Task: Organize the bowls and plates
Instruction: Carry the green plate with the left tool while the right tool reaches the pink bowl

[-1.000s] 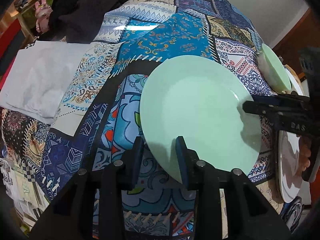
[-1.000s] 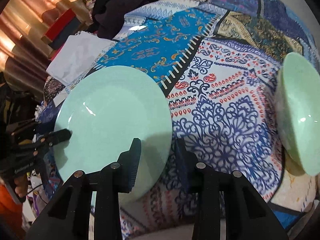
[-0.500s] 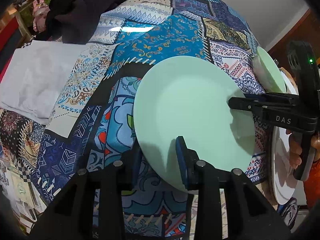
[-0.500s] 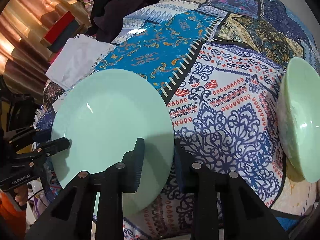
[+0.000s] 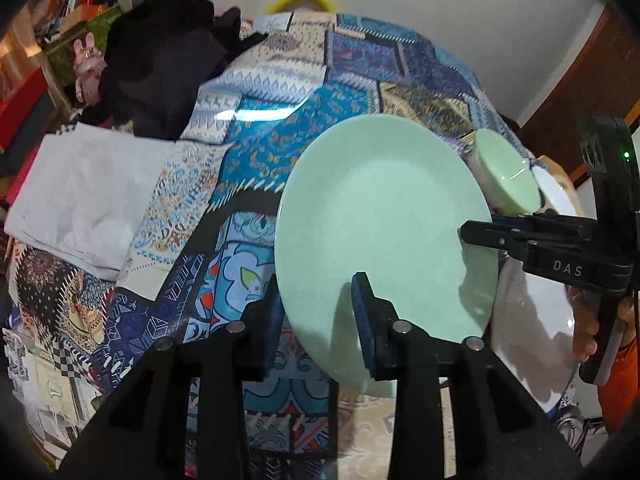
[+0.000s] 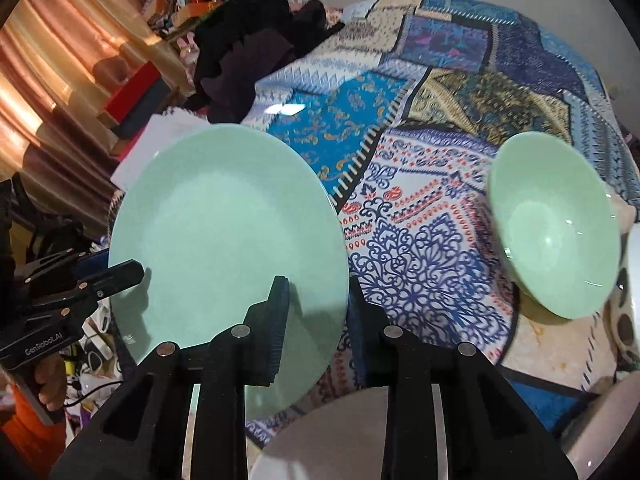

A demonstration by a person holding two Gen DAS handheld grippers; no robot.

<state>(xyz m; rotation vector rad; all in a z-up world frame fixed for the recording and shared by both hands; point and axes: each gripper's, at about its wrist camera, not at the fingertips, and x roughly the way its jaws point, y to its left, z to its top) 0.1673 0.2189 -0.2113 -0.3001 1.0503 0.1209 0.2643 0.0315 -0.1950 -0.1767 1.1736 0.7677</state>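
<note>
A pale green plate [image 5: 384, 220] [image 6: 228, 240] hangs tilted above the patchwork cloth, held at two sides of its rim. My left gripper [image 5: 318, 292] is shut on its near edge, one pad over the top face and one under the rim. My right gripper [image 6: 316, 286] is shut on the opposite edge and shows at the right in the left wrist view [image 5: 480, 236]. A green bowl [image 6: 552, 224] [image 5: 504, 176] sits on the cloth to the right. A white plate [image 6: 328, 440] [image 5: 532, 320] lies below the right gripper.
The patchwork tablecloth [image 5: 280, 152] covers the table. A folded grey cloth [image 5: 88, 200] lies at the left, with a heap of dark clothes [image 5: 160, 80] behind it. A hand [image 5: 588, 340] grips the right tool's handle. Clutter and a curtain [image 6: 60, 80] stand beyond the left edge.
Both grippers have risen with the green plate, which has come up off the cloth. The right jaws closed onto its rim. The white plate has come into view under the right gripper.
</note>
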